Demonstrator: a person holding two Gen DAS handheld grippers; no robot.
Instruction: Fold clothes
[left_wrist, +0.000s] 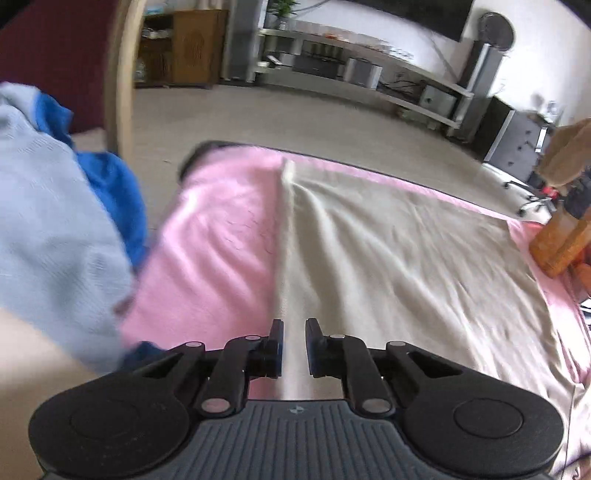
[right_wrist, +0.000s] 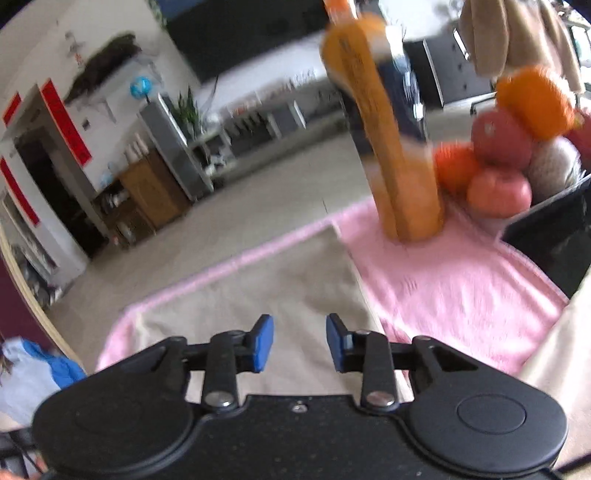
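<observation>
A beige cloth (left_wrist: 388, 240) lies spread flat on a pink blanket (left_wrist: 214, 240) that covers the table. My left gripper (left_wrist: 294, 332) hovers over the cloth's near left part. Its jaws stand a narrow gap apart with nothing between them. In the right wrist view the same beige cloth (right_wrist: 277, 280) shows its far right corner on the pink blanket (right_wrist: 450, 288). My right gripper (right_wrist: 300, 332) is open above the cloth and holds nothing. A pile of light blue and blue garments (left_wrist: 48, 221) sits at the left.
A tall orange carton (right_wrist: 402, 177) stands on the blanket just beyond the cloth's right corner, with a heap of fruit (right_wrist: 498, 166) and a black box (right_wrist: 554, 240) beside it. A wooden chair frame (left_wrist: 118, 81) rises behind the garment pile. Beyond the table lies open floor.
</observation>
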